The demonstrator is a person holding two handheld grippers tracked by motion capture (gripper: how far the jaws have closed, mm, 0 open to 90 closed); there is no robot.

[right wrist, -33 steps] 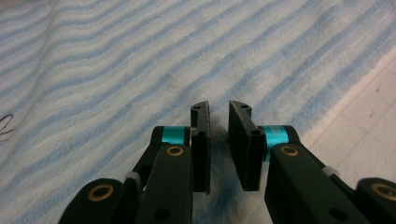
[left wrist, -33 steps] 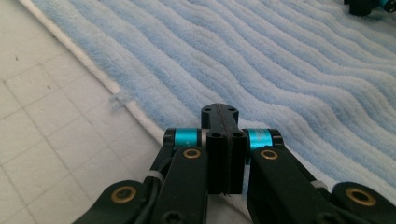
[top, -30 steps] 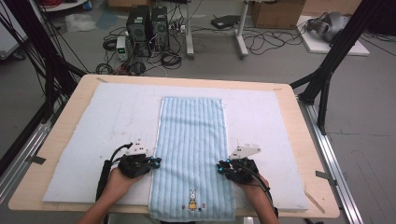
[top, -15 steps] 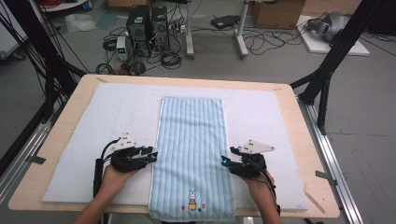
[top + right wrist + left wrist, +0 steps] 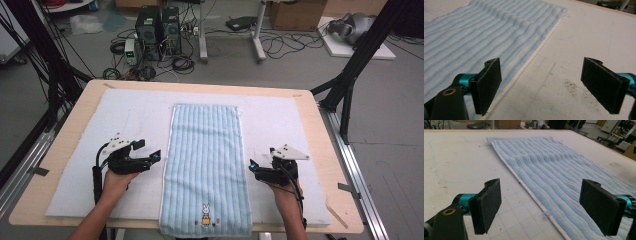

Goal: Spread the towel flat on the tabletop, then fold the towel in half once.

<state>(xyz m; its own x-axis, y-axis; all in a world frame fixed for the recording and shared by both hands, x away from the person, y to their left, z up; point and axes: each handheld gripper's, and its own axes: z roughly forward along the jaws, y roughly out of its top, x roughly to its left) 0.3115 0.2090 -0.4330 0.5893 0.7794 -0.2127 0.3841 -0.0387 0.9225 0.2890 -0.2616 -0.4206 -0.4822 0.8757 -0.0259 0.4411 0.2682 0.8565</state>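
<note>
I see a light blue striped towel (image 5: pixel 206 165) lying flat and lengthwise down the middle of the white mat (image 5: pixel 75 190) that covers the wooden table (image 5: pixel 320 150); its near end hangs slightly over the table's front edge. No container stands on the table. The only marking I can make out is a small rabbit figure (image 5: pixel 205 215) near the towel's near hem; if lettering sits beside it, I cannot read it from the high view.

My left gripper (image 5: pixel 150 160) sits just beside the towel's left edge, and my right gripper (image 5: pixel 256 169) just beside its right edge. Both have their jaws spread wide with nothing between the pads (image 5: pixel 489 203), having just been opening.

A second ago both grippers were down at the towel's long edges; now each has drawn outward, clear of the cloth. The towel lies as it did.
</note>
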